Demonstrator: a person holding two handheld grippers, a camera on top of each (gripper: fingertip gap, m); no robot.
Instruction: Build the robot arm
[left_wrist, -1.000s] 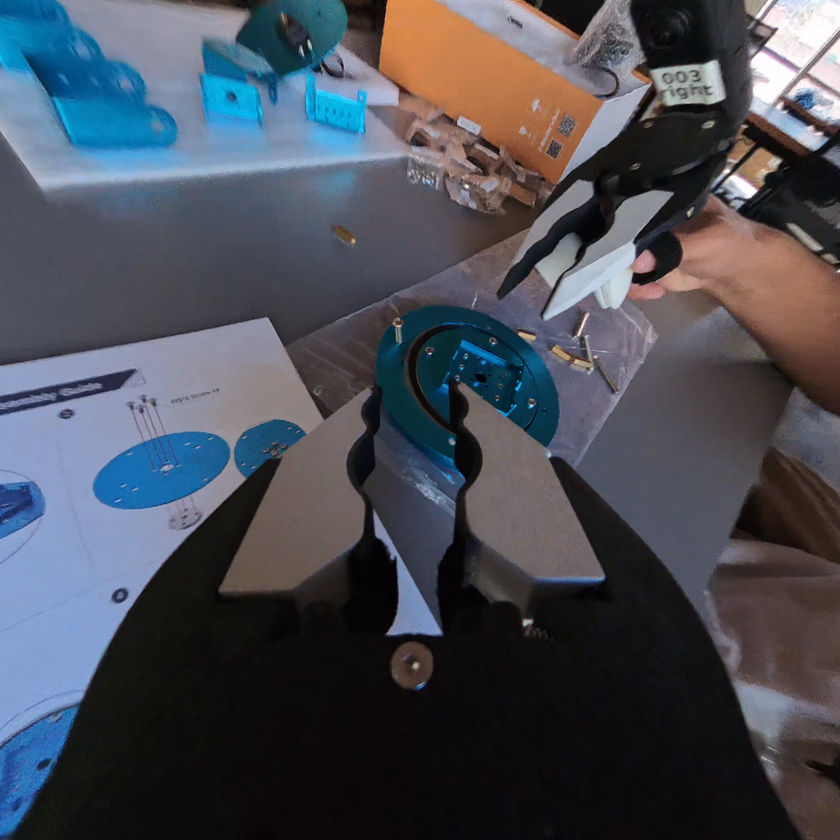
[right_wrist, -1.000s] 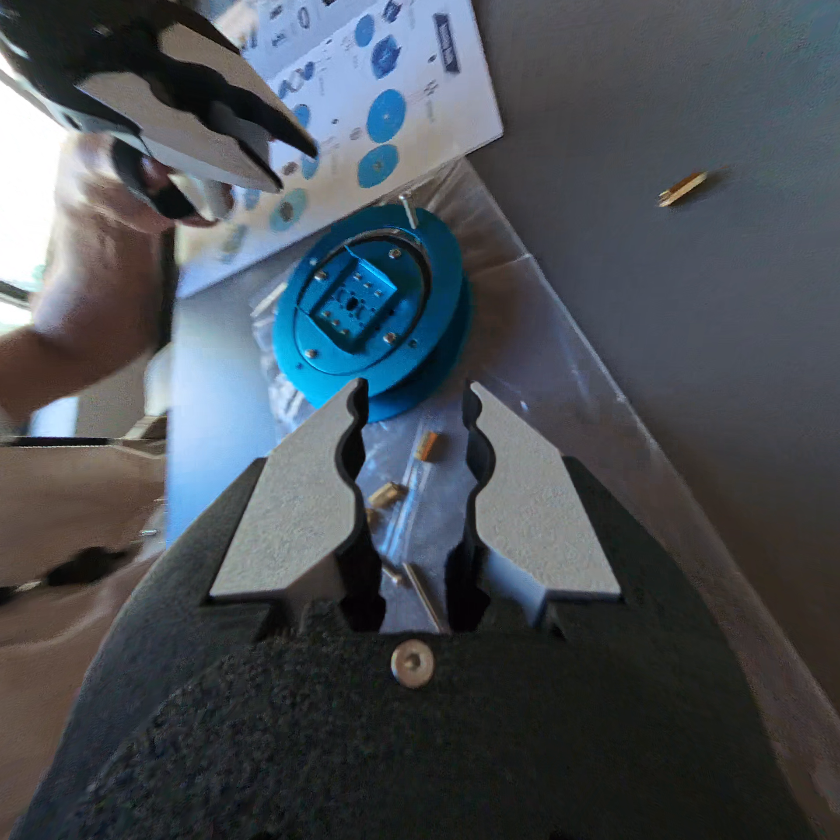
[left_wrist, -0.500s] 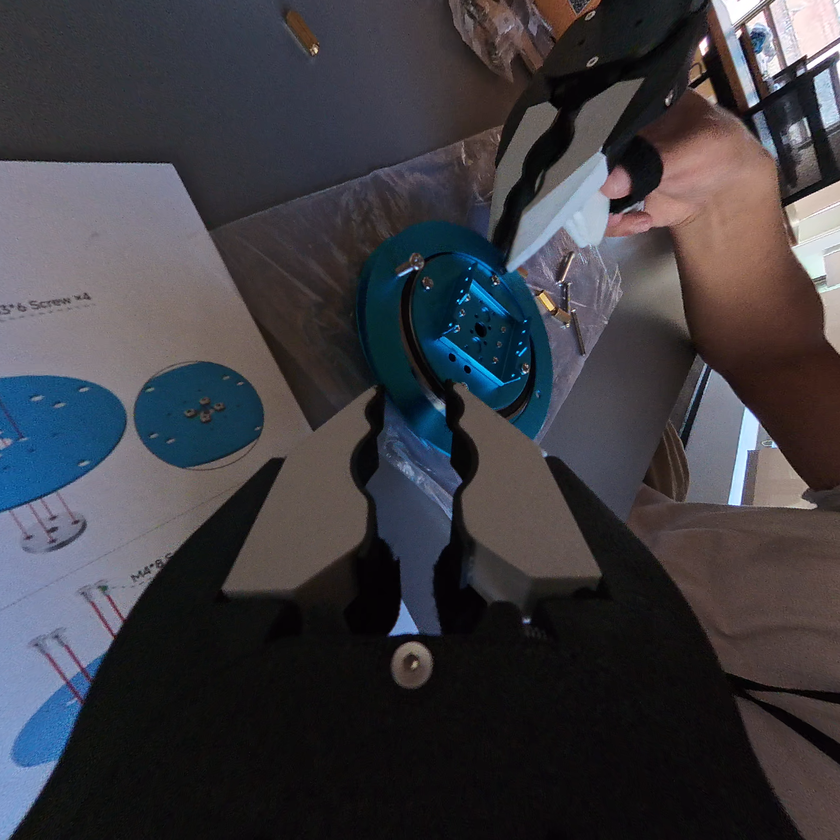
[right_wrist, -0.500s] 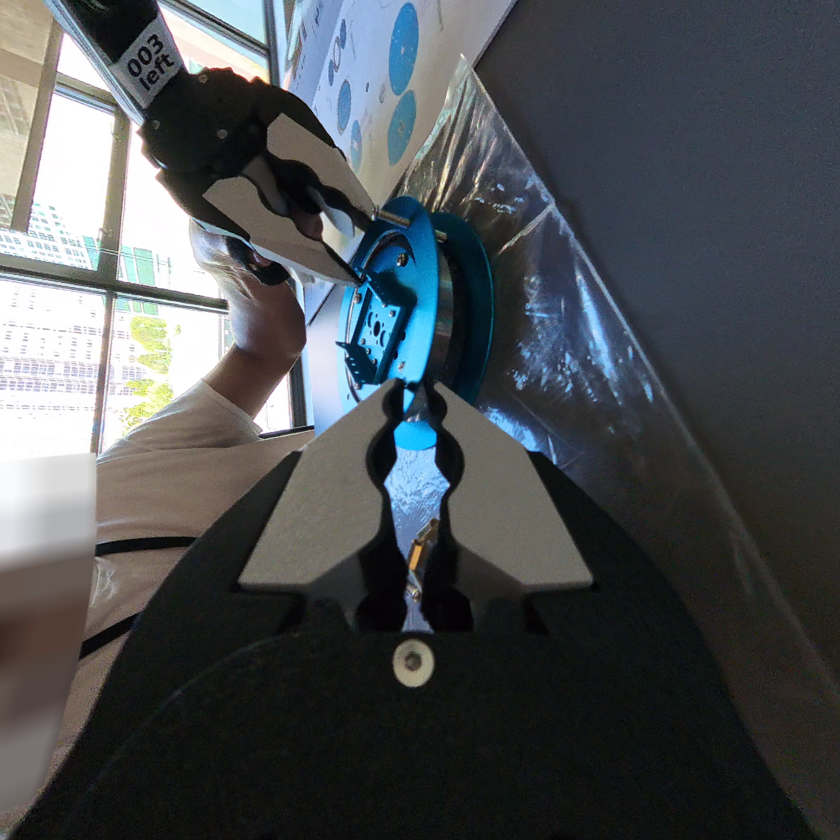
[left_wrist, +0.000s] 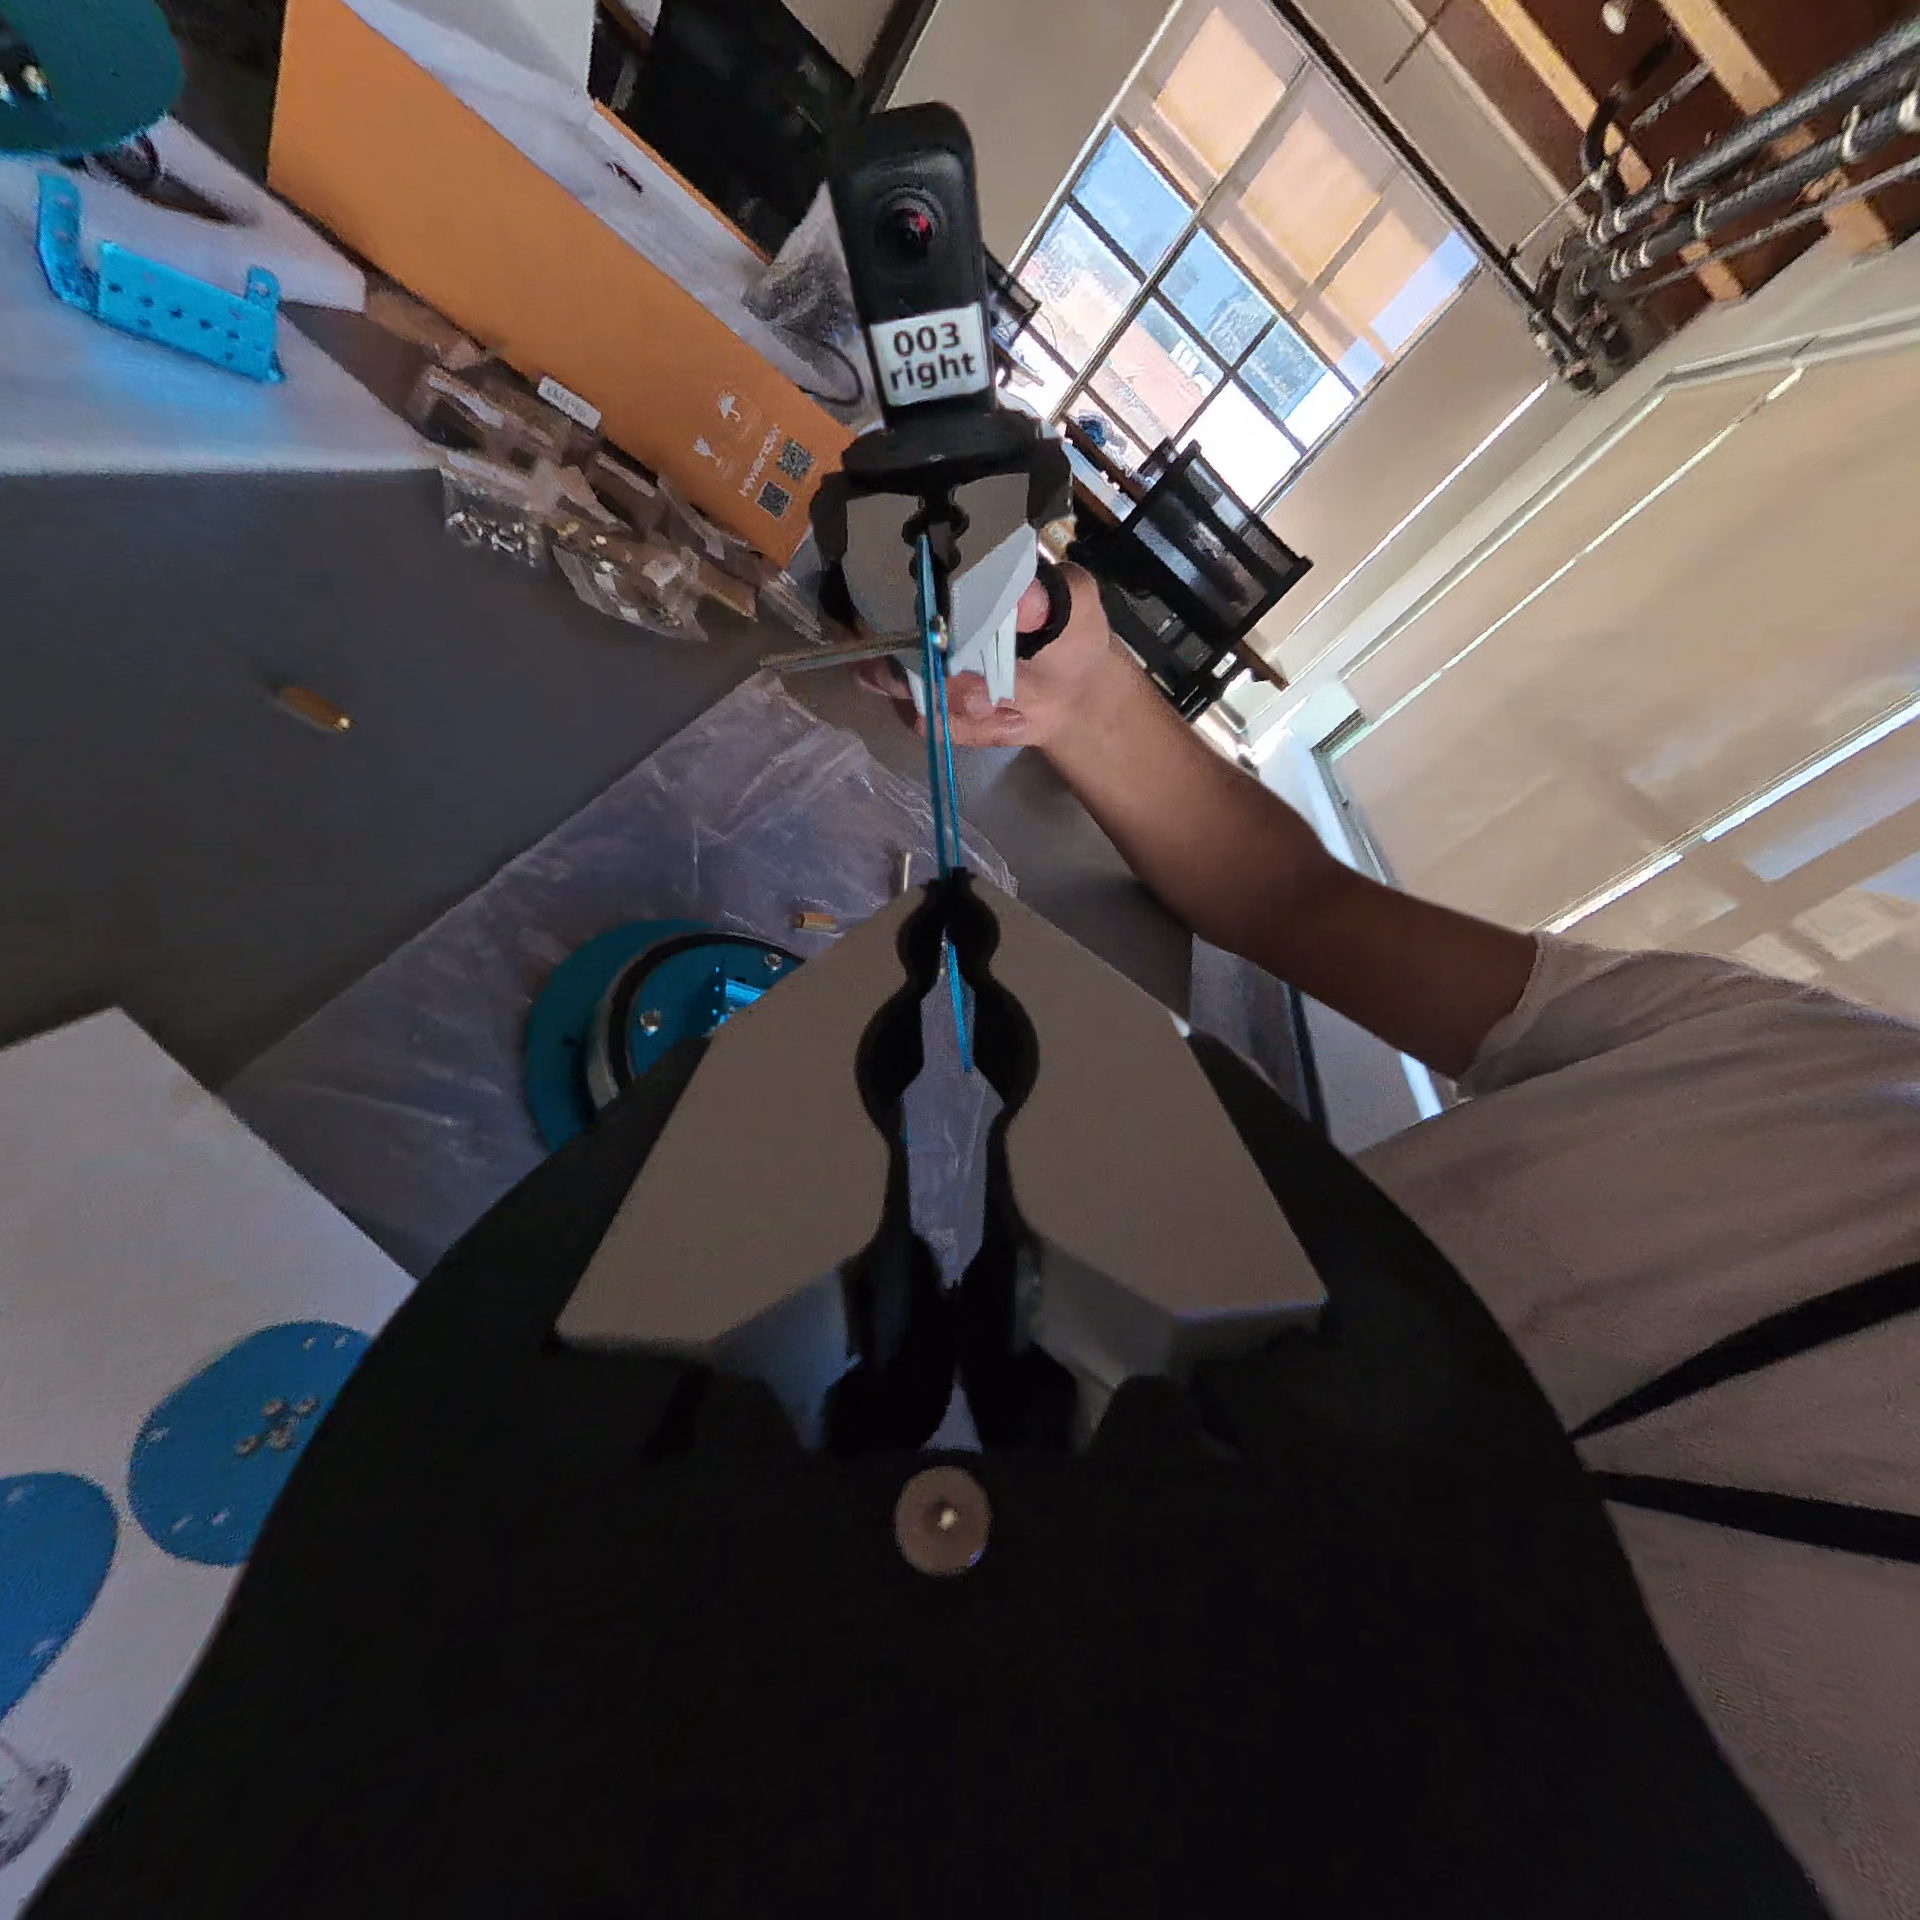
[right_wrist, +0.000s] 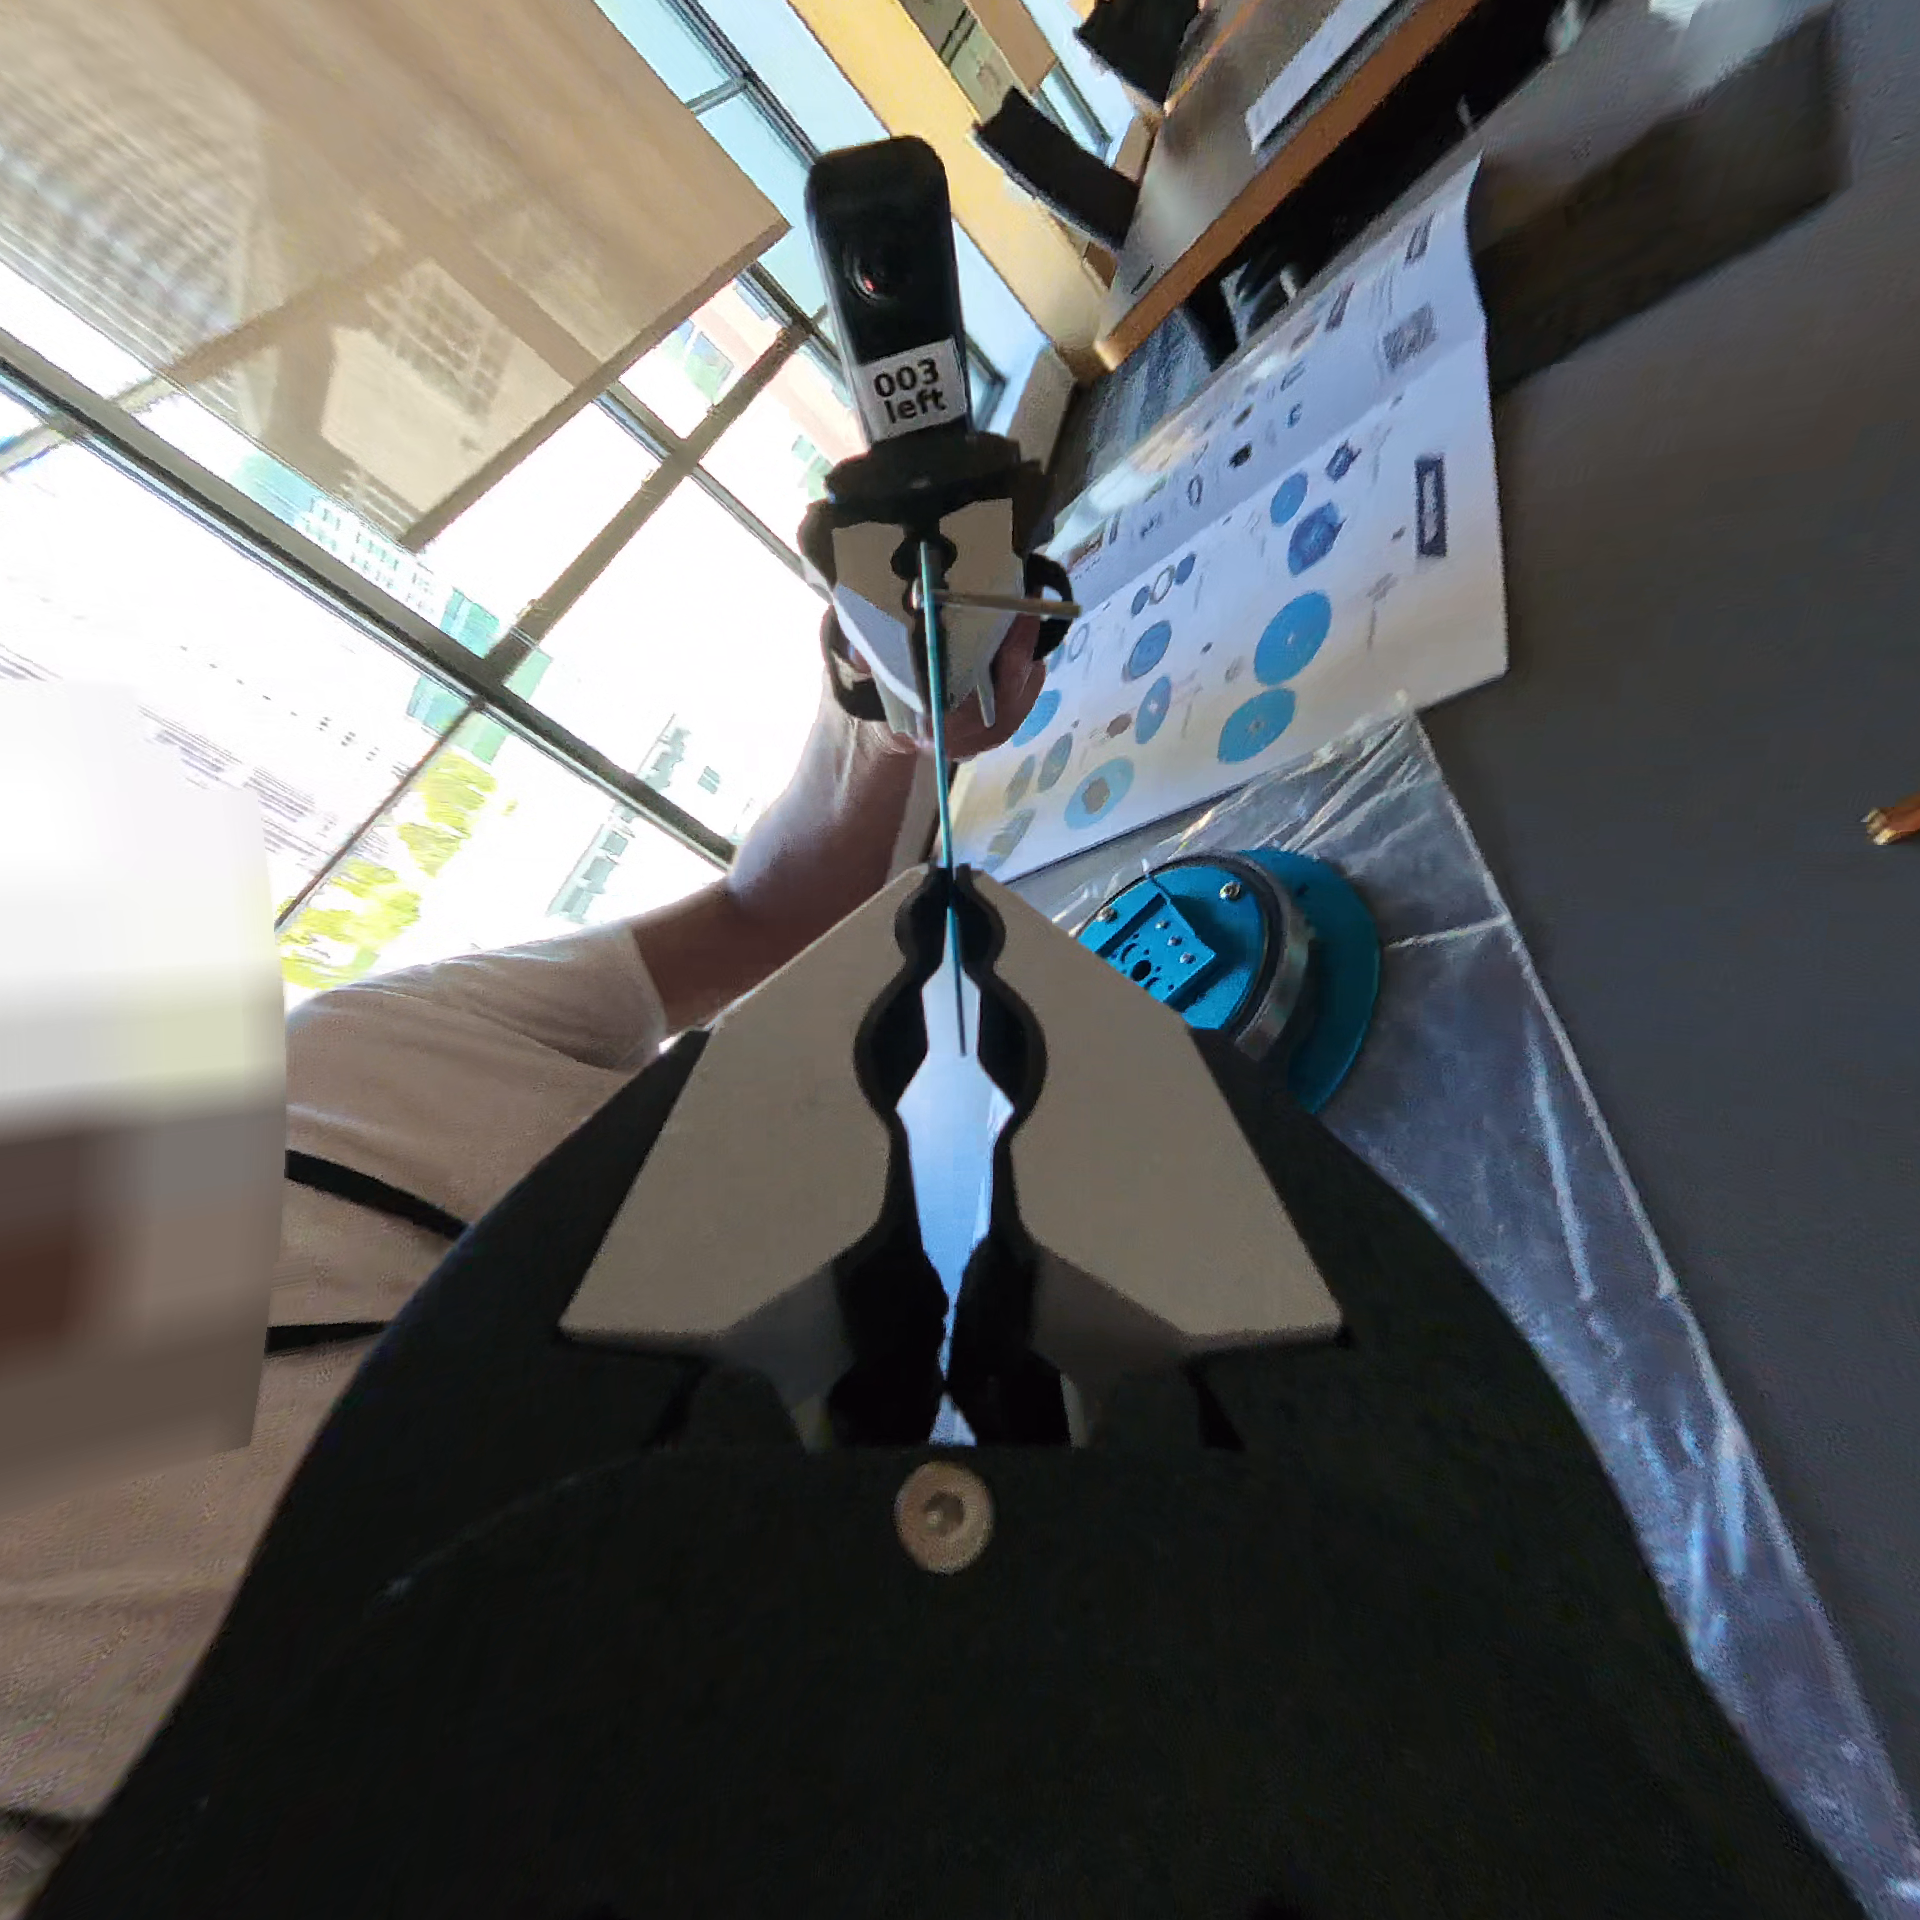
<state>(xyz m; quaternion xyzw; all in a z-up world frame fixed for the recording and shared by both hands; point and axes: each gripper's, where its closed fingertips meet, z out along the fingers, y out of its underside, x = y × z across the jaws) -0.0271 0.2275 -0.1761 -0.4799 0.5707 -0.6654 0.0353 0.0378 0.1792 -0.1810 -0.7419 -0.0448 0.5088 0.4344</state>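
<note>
Blue disc (left_wrist: 938, 769), seen edge-on, is clamped between your left gripper (left_wrist: 948, 891) fingers and your right gripper (right_wrist: 948, 883) fingers above the table (left_wrist: 208, 665).

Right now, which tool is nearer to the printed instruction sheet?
Left. The left tool hangs close to the instruction sheet; the right tool is farther off, at the other end of the blue plate they both grip.
</note>
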